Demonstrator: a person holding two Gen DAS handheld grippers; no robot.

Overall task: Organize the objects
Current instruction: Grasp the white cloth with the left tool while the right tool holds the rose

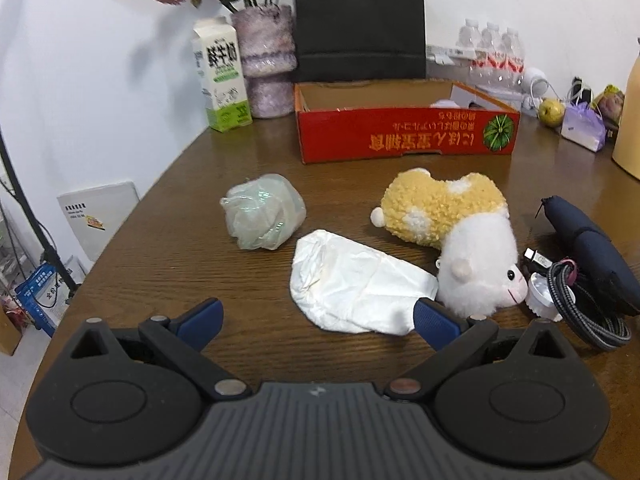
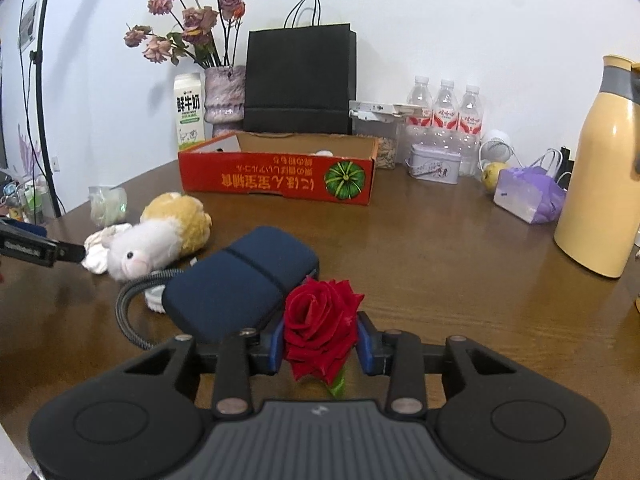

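My left gripper [image 1: 318, 322] is open and empty, low over the table just in front of a crumpled white cloth [image 1: 356, 284]. A yellow-and-white plush toy [image 1: 460, 236] lies to its right, and a clear plastic-wrapped ball [image 1: 262, 216] lies further back on the left. My right gripper [image 2: 321, 344] is shut on a red rose [image 2: 320, 328], held above the table. A navy pouch [image 2: 240, 280] and a braided cable [image 2: 128, 312] lie just ahead of it. The open red cardboard box [image 2: 276, 180] stands at the back.
A milk carton [image 1: 222, 76], a vase of dried flowers [image 1: 268, 60] and a black paper bag [image 1: 358, 20] stand behind the box. Water bottles [image 2: 444, 116], a tin [image 2: 434, 164], a purple tissue pack [image 2: 528, 196] and a yellow thermos [image 2: 600, 176] stand at the right.
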